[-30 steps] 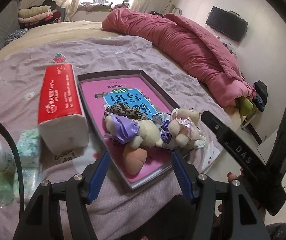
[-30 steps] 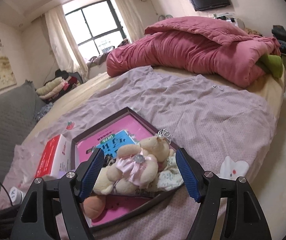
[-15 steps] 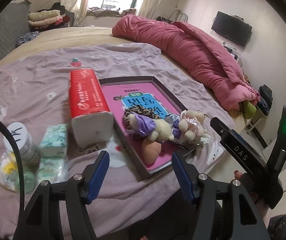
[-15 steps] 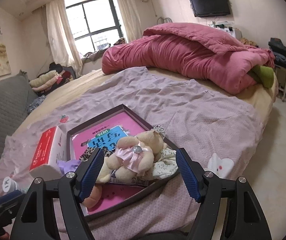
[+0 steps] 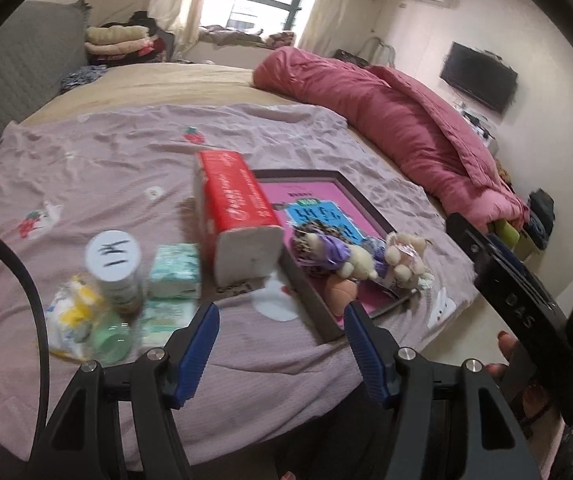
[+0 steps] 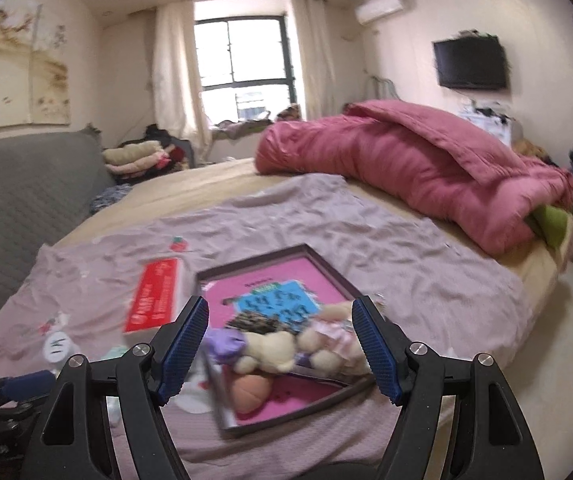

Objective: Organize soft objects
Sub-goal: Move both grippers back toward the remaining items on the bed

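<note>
Plush toys (image 5: 362, 258) are lying heaped in the dark-framed tray (image 5: 366, 206) on the bed (image 5: 126, 152) (sorting seemingly nearly done), while the left gripper (image 5: 280, 338) and right gripper (image 6: 280, 338) are hovering with jaws apart, holding nothing.

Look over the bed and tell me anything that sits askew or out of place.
The tray overhangs the bed's edge at its near corner. The plush toys are heaped at that same end, one partly over the rim. The tissue pack lies crooked beside the tray. Nothing looks spilled or damaged.
</note>
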`<action>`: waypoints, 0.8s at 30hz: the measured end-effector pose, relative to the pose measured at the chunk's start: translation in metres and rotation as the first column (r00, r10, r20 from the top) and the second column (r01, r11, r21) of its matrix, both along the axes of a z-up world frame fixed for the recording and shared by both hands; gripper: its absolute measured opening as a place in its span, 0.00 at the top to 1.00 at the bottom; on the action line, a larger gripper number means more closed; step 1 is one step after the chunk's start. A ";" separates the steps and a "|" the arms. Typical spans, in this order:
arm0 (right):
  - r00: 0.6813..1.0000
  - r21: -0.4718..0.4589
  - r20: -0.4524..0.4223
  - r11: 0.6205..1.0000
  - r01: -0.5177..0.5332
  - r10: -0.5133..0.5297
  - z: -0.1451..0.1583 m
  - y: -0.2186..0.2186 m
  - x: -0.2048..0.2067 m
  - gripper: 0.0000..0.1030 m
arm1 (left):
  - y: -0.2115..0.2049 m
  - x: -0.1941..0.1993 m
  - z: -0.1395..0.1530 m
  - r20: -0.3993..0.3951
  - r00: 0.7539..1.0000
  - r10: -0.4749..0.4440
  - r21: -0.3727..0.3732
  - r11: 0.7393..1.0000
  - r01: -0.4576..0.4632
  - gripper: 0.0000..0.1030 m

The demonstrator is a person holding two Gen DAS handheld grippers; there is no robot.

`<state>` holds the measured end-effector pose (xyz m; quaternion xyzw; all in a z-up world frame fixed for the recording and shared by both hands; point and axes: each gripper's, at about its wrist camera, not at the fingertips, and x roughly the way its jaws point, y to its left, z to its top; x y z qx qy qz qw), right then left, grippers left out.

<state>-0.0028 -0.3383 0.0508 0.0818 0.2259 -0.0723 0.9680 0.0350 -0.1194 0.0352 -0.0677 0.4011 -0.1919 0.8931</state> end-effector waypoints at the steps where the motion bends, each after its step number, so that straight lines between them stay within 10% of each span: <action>1: 1.000 -0.011 0.011 1.000 -0.016 0.017 0.004 0.007 -0.001 0.27 | 0.006 -0.001 0.001 0.005 1.000 0.014 0.000 1.000 -0.014 0.37; 24: 0.971 0.009 -0.058 0.972 -0.233 0.233 0.021 0.102 0.012 0.27 | 0.131 -0.007 -0.003 0.016 0.970 0.242 -0.009 0.970 -0.242 0.37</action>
